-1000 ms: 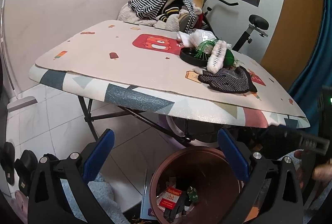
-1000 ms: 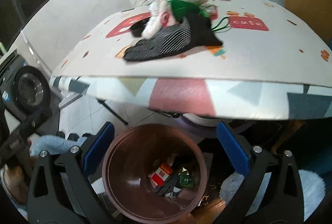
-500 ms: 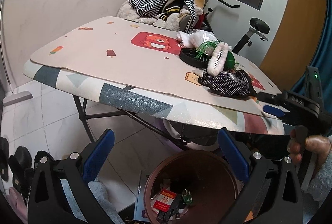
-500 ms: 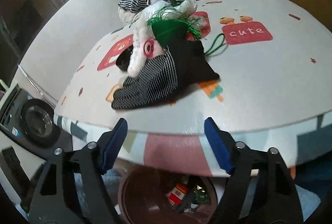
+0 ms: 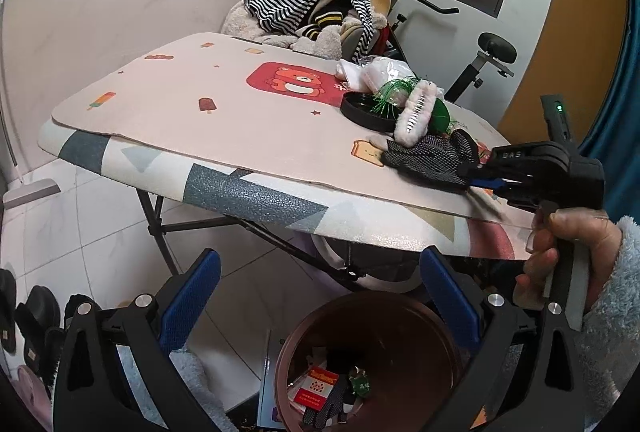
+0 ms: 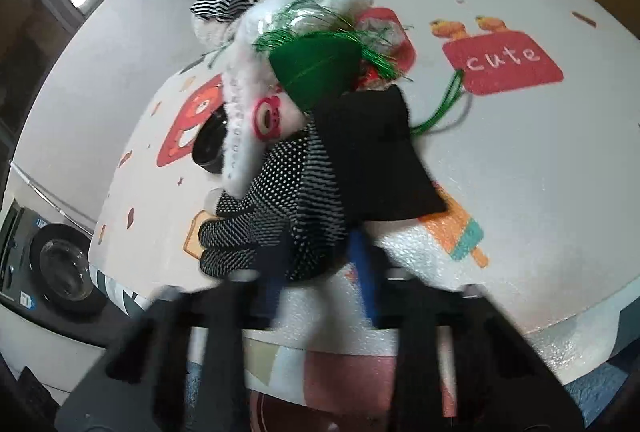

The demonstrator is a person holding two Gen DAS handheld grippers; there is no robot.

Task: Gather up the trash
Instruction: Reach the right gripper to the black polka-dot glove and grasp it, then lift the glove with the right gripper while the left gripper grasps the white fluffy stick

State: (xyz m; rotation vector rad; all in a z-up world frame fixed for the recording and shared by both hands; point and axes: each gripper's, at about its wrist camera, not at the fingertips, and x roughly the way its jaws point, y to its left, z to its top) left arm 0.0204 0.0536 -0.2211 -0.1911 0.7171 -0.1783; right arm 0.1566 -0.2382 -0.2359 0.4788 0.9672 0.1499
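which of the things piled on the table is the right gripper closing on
The black white-dotted glove at the pile's near edge; the right gripper has just been closing on it. The green tinsel piece and fluffy white item lie farther back.

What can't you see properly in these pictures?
- Right gripper, right wrist view: its fingers are motion-blurred, so whether they pinch the dotted glove is unclear.
- Bin, left wrist view: the frame's lower edge cuts it off.
- Pile under the white fluffy toy: partly covered.
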